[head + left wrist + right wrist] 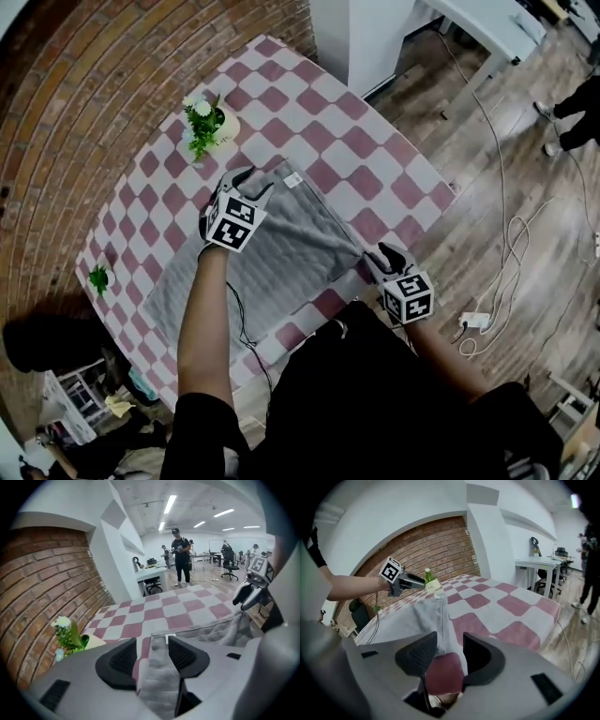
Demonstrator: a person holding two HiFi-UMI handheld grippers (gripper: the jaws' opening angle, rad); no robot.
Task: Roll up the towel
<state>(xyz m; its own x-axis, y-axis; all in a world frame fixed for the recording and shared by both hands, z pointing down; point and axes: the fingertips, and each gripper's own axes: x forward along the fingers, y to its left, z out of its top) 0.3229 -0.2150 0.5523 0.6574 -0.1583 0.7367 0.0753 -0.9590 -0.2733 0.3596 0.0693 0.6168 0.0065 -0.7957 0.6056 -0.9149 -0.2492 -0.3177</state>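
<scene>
Pink-and-white checked cloth (375, 178) covers a table pushed up against a brick wall (75, 94), with wooden floor (525, 187) on the open side, where loose cables (511, 253) run to a power strip (475, 321). A white desk (487, 23) stands beyond the table, and further back in the office a few people stand or sit among more desks. On the cloth near the wall sits a small pot of white flowers (208, 124), and a smaller green plant (99, 277) stands near the table's left edge. The grey towel (281, 253) lies spread flat across the middle of the table, a white label (293, 178) showing at its far edge. The person leans over the near side with both arms out. The left gripper (152, 644) is reached across to the towel's far corner, just beside the label and not far from the flower pot. Its jaws stand partly apart with the towel's edge running up between them. The cloth lies against the right pad, while a strip of checked tablecloth shows between the towel and the left pad, so it is not pinched. The right gripper (450, 644) is at the near right corner, close to the table's edge. Its jaws are closed on the fabric, and the towel is drawn up into a small peak where it holds the corner.
</scene>
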